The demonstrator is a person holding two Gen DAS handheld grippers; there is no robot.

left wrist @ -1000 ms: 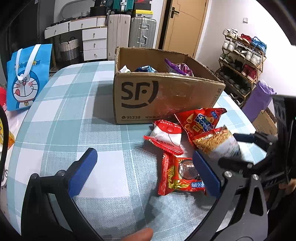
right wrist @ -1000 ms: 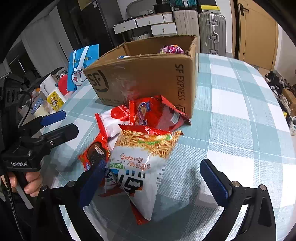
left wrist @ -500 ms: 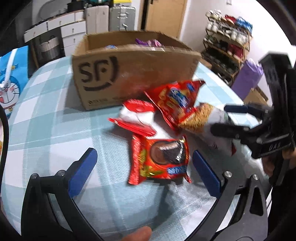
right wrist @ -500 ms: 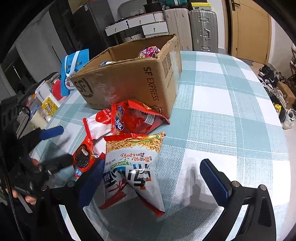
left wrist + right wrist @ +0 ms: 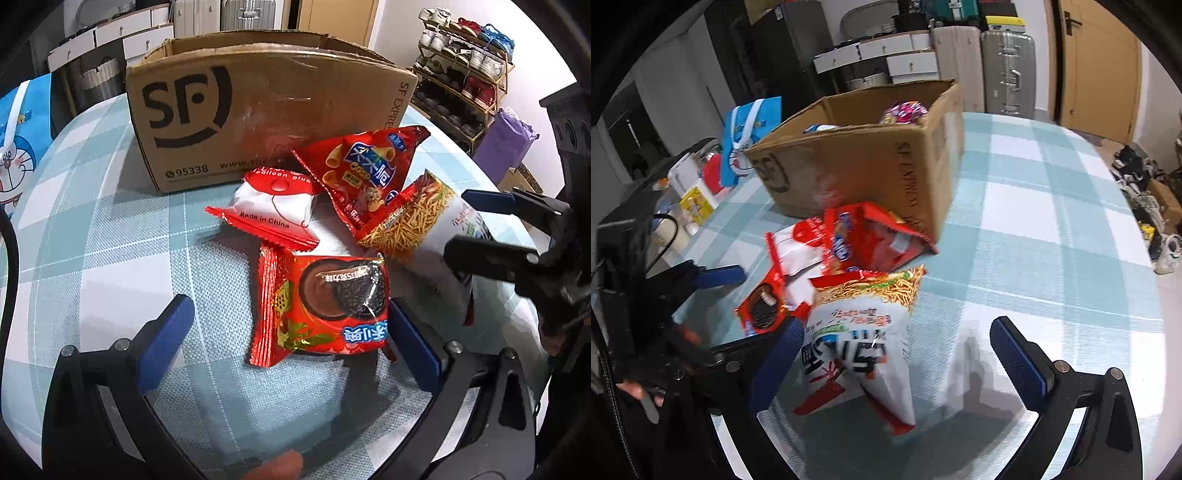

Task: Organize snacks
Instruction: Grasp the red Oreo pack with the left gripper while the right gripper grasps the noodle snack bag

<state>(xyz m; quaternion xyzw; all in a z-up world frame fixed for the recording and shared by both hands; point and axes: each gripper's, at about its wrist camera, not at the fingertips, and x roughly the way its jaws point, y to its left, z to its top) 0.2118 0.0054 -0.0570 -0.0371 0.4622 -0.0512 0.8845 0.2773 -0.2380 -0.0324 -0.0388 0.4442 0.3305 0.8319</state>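
Several snack packs lie in front of a brown SF cardboard box [image 5: 266, 110]. A red cookie pack [image 5: 325, 310] lies between the open fingers of my left gripper [image 5: 291, 339]. A white and red pack [image 5: 275, 206] and a red crisps bag [image 5: 369, 173] lie behind it. A white noodle-snack bag [image 5: 860, 332] lies between the open fingers of my right gripper [image 5: 905, 354]; it also shows in the left wrist view [image 5: 417, 225]. The box [image 5: 871, 166] holds a purple pack [image 5: 905, 110] and others.
The round table has a teal and white checked cloth [image 5: 1052, 229]. A blue Doraemon bag [image 5: 18, 140] stands at the left edge. Small containers [image 5: 690, 199] sit left of the box. Suitcases [image 5: 1004, 66], drawers and a shoe rack [image 5: 465, 81] stand beyond the table.
My left gripper has moved forward and lower, so the cookie pack now lies between its fingers. My right gripper has closed in around the noodle-snack bag.
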